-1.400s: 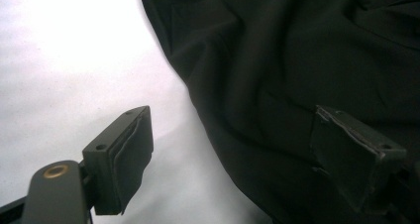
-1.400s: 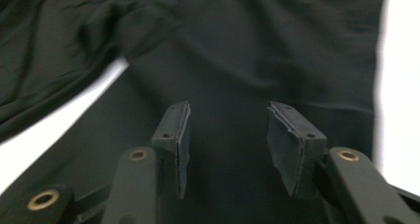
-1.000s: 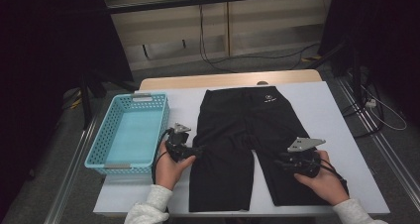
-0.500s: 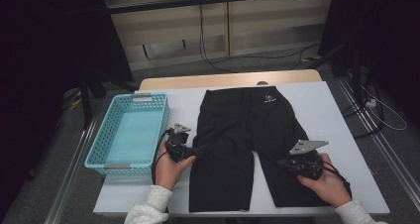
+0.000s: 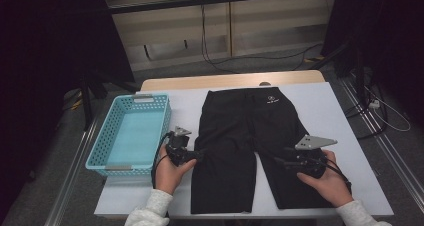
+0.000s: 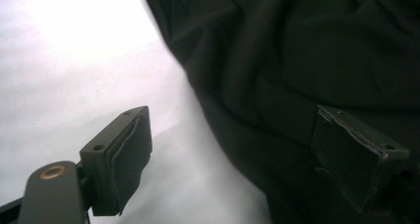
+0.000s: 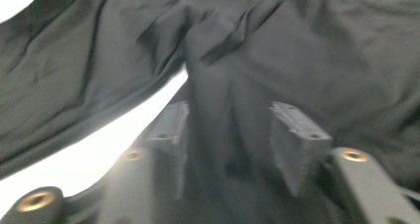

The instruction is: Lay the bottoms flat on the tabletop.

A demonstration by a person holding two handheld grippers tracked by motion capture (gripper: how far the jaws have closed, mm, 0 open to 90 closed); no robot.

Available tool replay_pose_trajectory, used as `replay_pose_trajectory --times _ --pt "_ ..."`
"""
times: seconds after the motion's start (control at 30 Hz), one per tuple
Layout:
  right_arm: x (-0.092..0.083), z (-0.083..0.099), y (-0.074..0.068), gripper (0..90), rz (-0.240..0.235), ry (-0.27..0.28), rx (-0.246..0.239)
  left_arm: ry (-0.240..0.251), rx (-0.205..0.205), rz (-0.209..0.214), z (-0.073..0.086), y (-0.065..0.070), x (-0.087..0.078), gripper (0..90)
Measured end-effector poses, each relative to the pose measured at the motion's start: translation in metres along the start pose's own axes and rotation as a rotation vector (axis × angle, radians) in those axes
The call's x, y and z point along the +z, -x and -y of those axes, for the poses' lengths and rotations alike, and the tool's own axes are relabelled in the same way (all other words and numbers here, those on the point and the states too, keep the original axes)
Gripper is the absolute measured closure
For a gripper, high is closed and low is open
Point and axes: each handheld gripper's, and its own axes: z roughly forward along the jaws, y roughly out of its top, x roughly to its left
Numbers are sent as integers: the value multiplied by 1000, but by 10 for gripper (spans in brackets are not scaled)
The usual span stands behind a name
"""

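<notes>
High view is giving the whole layout: black shorts [image 5: 245, 146] lying flat across the middle of the desk [image 5: 345, 121], waistband toward the far edge, both legs running to the near edge. A blue basket [image 5: 131, 136] is sitting by the left edge, just beside the shorts w/ a strip of bare desk between. Left gripper [image 5: 192, 156] is resting at the outer side of the left leg, right gripper [image 5: 280, 162] is lying on the right leg near the crotch, a hand behind each.

Left gripper view is showing what the high one can't: the jaws are standing wide apart, one pad [image 6: 126, 159] hanging over bare white desk, the other over the dark cloth, w/ the hem edge of the shorts [image 6: 297, 60] running between them. Nothing pinched, pads aren't pressing on anything afaict.

Right gripper view is a bit blurry but it's showing a raised fold of the shorts [image 7: 223, 85] running up between the two pads [image 7: 297, 140], plus a sliver of white desk at the left where the legs split. Its jaws have just been opening, now sitting about half apart w/ that ridge of cloth loose between them, not clamped. Can't tell if the cloth is brushing the pads.
</notes>
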Motion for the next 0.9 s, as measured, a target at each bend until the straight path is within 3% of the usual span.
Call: replay_pose_trajectory --times 0.13,0.2,0.3,0.37,0.43,0.5,0.6,0.67,0.77,0.87,0.9 --pt "5 -6 0 387 11 28 -2 2 -20 -4 5 -1 -5 157" --pt "8 -9 0 340 24 38 -4 -6 -3 -12 9 -1 -8 155" --pt "15 -13 -1 319 24 33 -8 -10 -10 -10 14 -1 -12 156" --pt "18 -16 -3 307 25 36 -13 -3 1 -18 17 0 -13 195" --pt "21 -20 -5 307 16 45 -20 -7 -24 -3 19 1 -15 234" --pt "25 -22 -7 307 11 44 -33 -33 -2 -2 22 2 -15 265" --pt "28 -24 -9 308 3 42 -40 -33 16 -17 25 6 -15 303" --pt "28 -25 -9 307 1 43 -42 -39 28 -33 25 10 -15 373" --pt "29 -25 -9 306 1 38 -39 -54 22 -22 24 11 -17 522" --pt "29 -24 -9 318 5 35 -40 -62 -8 -4 23 13 -17 658" --pt "29 -24 -8 322 7 36 -39 -70 -35 27 23 11 -18 741"
